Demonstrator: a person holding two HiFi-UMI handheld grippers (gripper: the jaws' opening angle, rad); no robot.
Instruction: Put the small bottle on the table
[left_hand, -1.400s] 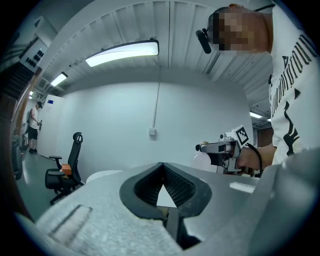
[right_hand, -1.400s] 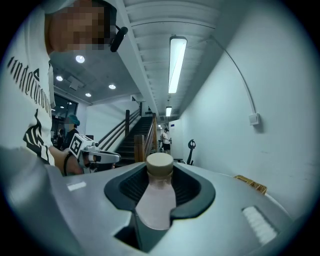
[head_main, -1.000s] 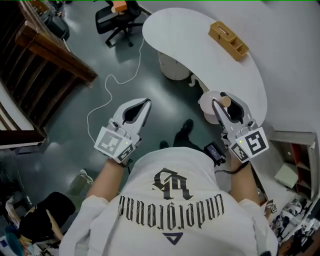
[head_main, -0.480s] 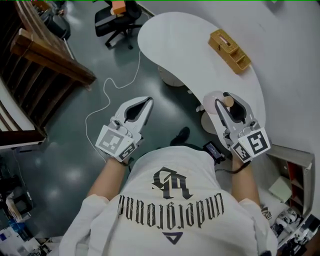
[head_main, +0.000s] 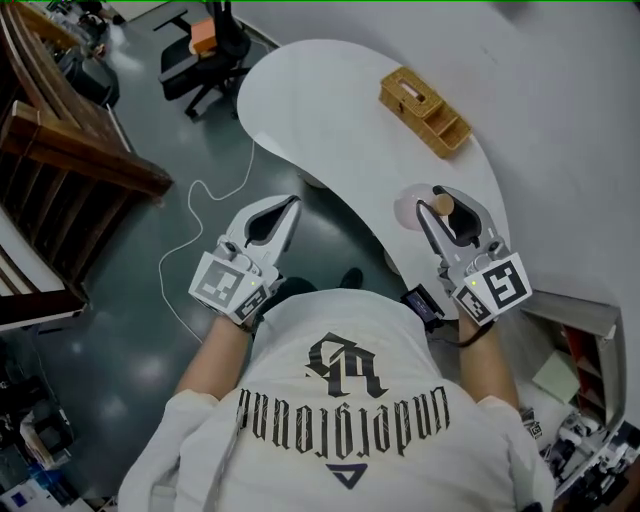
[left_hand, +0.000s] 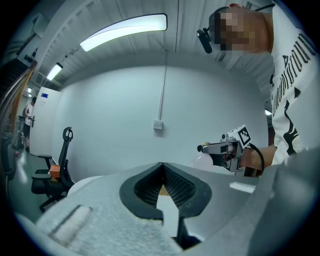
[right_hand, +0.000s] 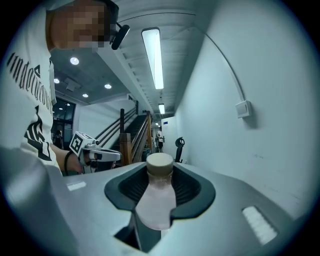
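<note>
The small bottle, pale and translucent with a tan cap, is clamped between the jaws of my right gripper, cap pointing away from the camera. In the head view this right gripper holds the bottle over the near end of the white curved table. My left gripper hangs over the dark floor to the left of the table, its jaws closed tip to tip with nothing in them. The left gripper view also shows the right gripper beside it.
A woven tan box lies on the table's far side near the white wall. An office chair stands beyond the table. A wooden stair rail runs at the left. A white cable trails over the floor. Shelving sits at the right.
The person has stepped closer to the table. The right gripper with the bottle now sits over the table's near end instead of off its edge. Both jaws are unchanged.
</note>
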